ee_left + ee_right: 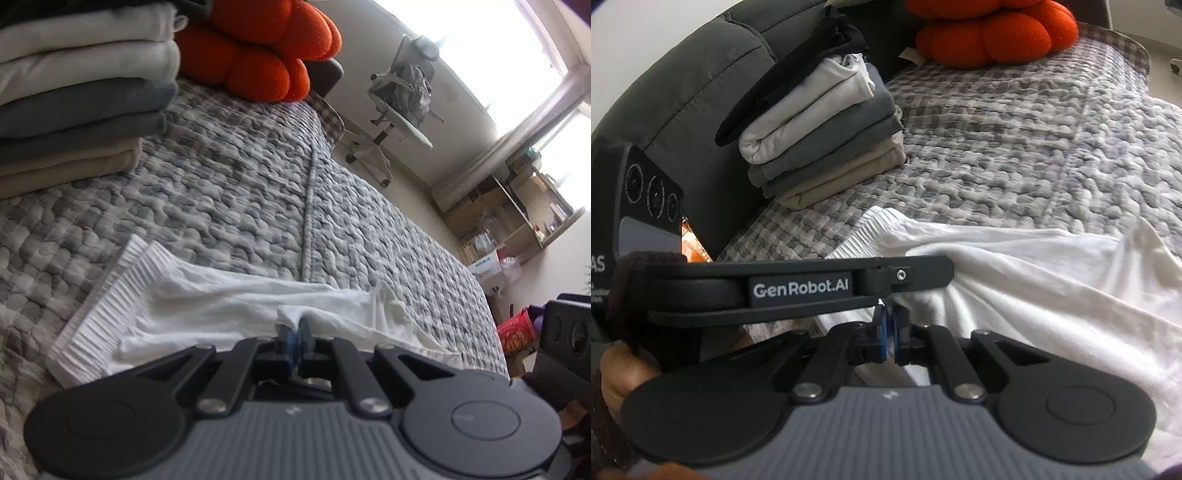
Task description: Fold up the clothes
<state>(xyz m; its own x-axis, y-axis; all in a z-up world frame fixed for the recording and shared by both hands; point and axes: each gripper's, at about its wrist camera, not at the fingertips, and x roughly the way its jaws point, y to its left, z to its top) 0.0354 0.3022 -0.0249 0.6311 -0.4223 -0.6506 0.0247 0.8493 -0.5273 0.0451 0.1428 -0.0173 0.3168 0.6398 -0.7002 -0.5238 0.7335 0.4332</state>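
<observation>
A white garment (229, 310) with a ribbed waistband (99, 314) lies crumpled on the grey quilted bed (240, 177). My left gripper (294, 326) is shut on a fold of its near edge, and the cloth bunches up at the pads. In the right wrist view the same garment (1052, 295) spreads to the right. My right gripper (892, 330) is shut, with a sliver of white cloth between its blue pads. The left gripper (949, 273) crosses this view side-on just ahead of it, close to the waistband (864, 232).
A stack of folded clothes (820, 125) sits by the grey padded headboard (683, 88), with an orange cushion (993, 33) behind. A hand (617, 373) holds the left tool. Beyond the bed edge stand an office chair (399, 103), shelves (509, 214) and boxes (487, 266).
</observation>
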